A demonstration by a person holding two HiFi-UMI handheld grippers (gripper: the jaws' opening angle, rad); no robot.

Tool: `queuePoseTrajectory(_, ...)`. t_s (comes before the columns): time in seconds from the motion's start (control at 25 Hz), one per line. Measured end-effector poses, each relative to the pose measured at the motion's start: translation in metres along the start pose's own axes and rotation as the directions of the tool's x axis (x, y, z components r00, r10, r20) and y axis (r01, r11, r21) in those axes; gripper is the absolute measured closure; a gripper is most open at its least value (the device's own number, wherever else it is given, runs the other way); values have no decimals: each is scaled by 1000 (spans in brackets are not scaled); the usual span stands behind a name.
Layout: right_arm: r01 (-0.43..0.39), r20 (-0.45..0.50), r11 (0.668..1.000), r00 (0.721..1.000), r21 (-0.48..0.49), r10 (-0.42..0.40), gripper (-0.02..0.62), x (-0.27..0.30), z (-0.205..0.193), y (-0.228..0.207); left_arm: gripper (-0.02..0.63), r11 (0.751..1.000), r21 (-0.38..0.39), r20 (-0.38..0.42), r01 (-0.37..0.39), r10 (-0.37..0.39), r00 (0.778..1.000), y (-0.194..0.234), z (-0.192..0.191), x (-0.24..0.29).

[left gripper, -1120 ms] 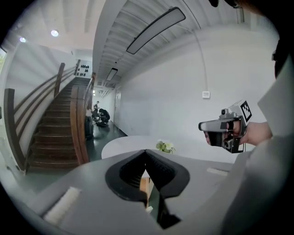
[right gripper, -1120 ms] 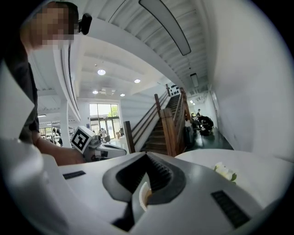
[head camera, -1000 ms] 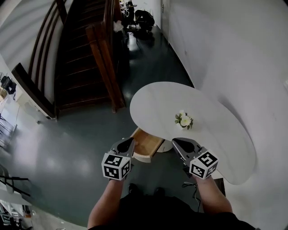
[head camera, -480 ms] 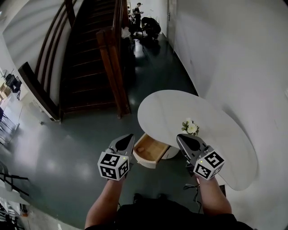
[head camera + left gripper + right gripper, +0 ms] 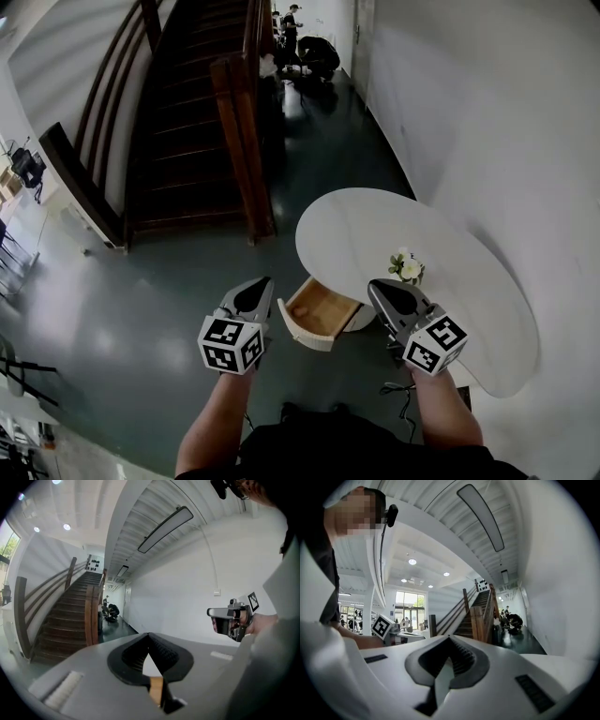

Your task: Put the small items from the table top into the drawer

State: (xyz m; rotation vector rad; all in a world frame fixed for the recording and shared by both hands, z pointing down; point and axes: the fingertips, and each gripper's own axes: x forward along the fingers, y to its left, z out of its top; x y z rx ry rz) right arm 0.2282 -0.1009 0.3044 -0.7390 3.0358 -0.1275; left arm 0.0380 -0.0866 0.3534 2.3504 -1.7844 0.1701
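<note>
A white oval table (image 5: 356, 230) stands against the wall, bare except for a small white flower bunch (image 5: 407, 267). Under its near edge a shallow wooden drawer (image 5: 321, 312) is pulled out, and I see no small item in it. My left gripper (image 5: 258, 292) hangs shut over the floor just left of the drawer, holding nothing. My right gripper (image 5: 388, 294) is shut and empty over the table's near rim, right of the drawer. Both gripper views look up and away: the left gripper (image 5: 149, 637) faces the right gripper's body (image 5: 232, 620), and the right gripper (image 5: 450, 640) sees the left's marker cube (image 5: 383, 626).
A dark wooden staircase (image 5: 178, 112) with a newel post (image 5: 246, 150) rises left of the table. A glossy dark floor (image 5: 141, 300) lies around me and a white wall (image 5: 487, 122) runs on the right. People stand far down the corridor (image 5: 300, 37). A cable (image 5: 398, 386) lies by my feet.
The table and drawer have slid right and lower in the head view. My left gripper, which overlapped the drawer's left corner, now sits apart to its left. Both grippers stay shut.
</note>
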Motion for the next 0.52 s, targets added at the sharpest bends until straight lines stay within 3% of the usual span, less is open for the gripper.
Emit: queuePoseTrajectory(0.52, -3, -32, 1000, 999, 7, 3, 584, 19, -13, 12, 595, 1000, 4, -7, 8, -8, 1000, 15, -6, -2)
